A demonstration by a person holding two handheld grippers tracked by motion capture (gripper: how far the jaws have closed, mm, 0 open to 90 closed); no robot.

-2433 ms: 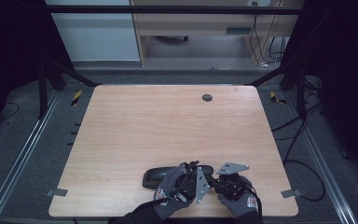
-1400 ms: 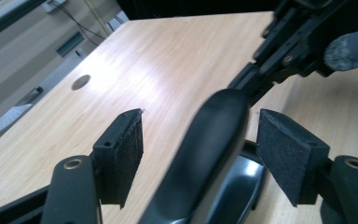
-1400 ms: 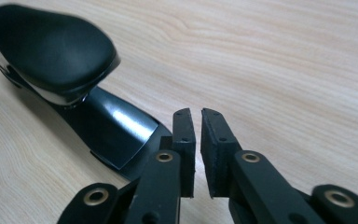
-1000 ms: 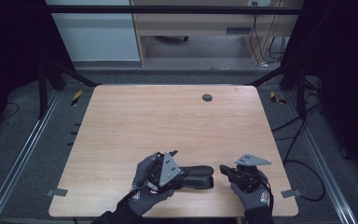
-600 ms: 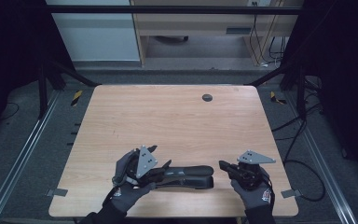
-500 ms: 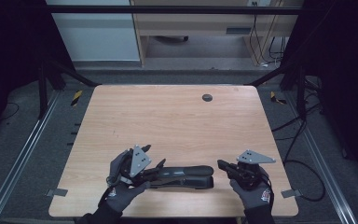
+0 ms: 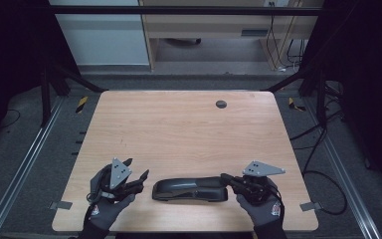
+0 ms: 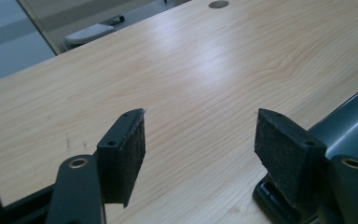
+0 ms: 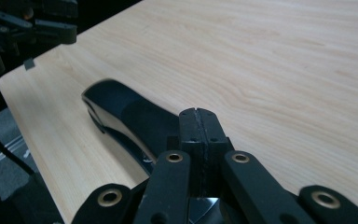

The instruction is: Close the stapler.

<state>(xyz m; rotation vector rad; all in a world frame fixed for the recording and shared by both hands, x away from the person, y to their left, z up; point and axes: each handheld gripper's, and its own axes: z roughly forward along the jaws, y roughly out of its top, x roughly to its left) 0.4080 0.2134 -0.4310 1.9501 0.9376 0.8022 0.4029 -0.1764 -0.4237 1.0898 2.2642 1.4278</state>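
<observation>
Left tool (image 7: 140, 178) jaws apart; right tool (image 7: 225, 178) jaws together beside the stapler (image 7: 190, 189). Risk: closed jaws could nudge it off the tabletop (image 7: 179, 129).

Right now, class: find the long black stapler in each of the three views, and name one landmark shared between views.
High view: black stapler lies near the table's front edge, centre.
Left gripper view: its end shows at the right edge.
Right gripper view: lower left, behind the jaws.
Shared landmark: the round grommet.
</observation>
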